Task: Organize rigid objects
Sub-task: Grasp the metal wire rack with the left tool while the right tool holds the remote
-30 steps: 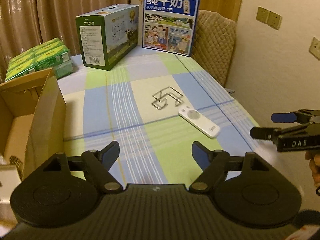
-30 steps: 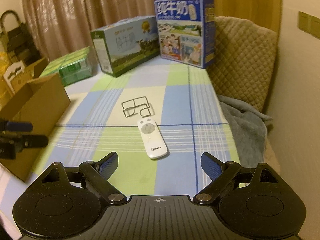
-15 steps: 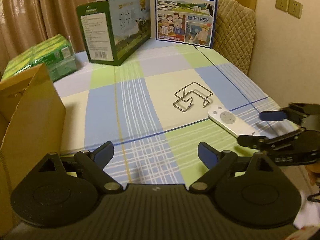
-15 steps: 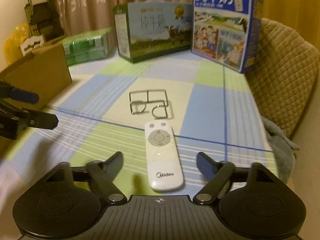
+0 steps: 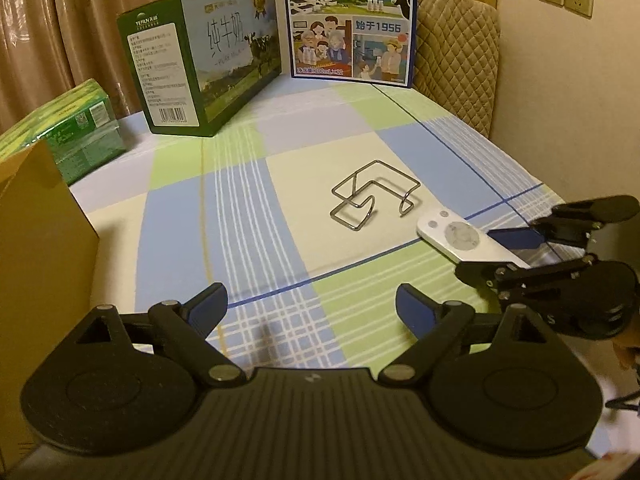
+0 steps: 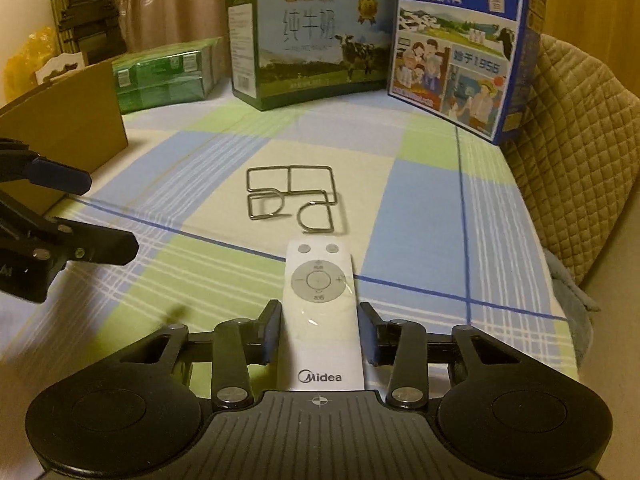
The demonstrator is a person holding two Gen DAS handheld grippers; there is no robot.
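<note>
Checked tablecloth (image 6: 420, 216), milk cartons behind. Midea remote (image 6: 320, 320) flat between right gripper (image 6: 320, 334) fingers, narrowed, contact unclear. Squeeze long edges evenly, lift level. Left gripper (image 5: 312, 304) spread wide, empty.

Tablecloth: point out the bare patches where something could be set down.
The checked tablecloth lies bare between the brown cardboard box and the bent wire rack, and beyond the rack up to the green milk carton and blue milk carton. It is crowded where the right gripper straddles the white Midea remote.
</note>
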